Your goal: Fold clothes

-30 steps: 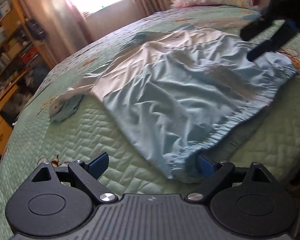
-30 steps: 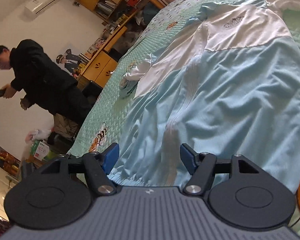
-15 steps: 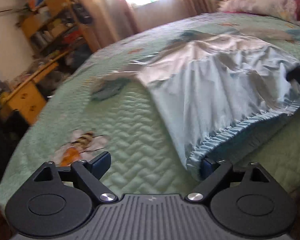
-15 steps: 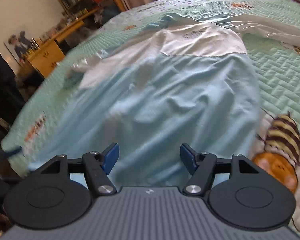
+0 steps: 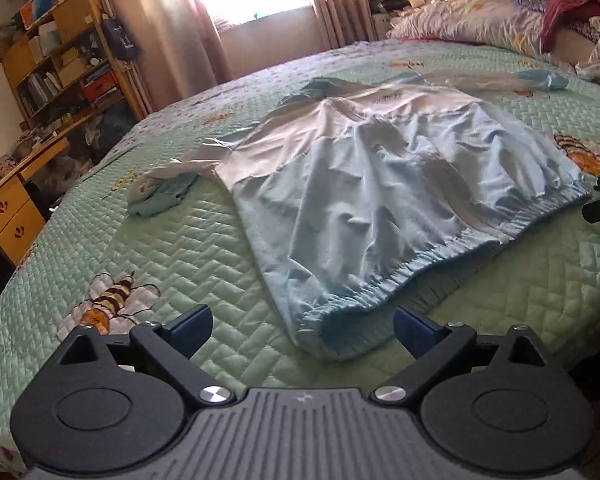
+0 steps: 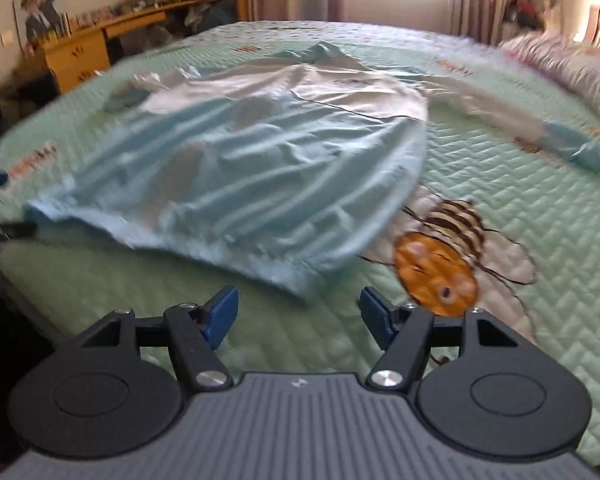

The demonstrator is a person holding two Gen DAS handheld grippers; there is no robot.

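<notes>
While the jacket (image 5: 384, 200) lay flat on the bedspread (image 5: 172, 248), collar toward the window and elastic hem toward me, I had my left gripper (image 5: 302, 326) just short of the hem's left corner with its jaws opening and nothing pinched, and my right gripper (image 6: 298, 310) spread and empty just short of the right corner. Its long axis ran straight away from both sets of fingers, each hand nearest its own corner; the right view was blurred, and I could not make out the far sleeve (image 6: 556, 136) clearly
</notes>
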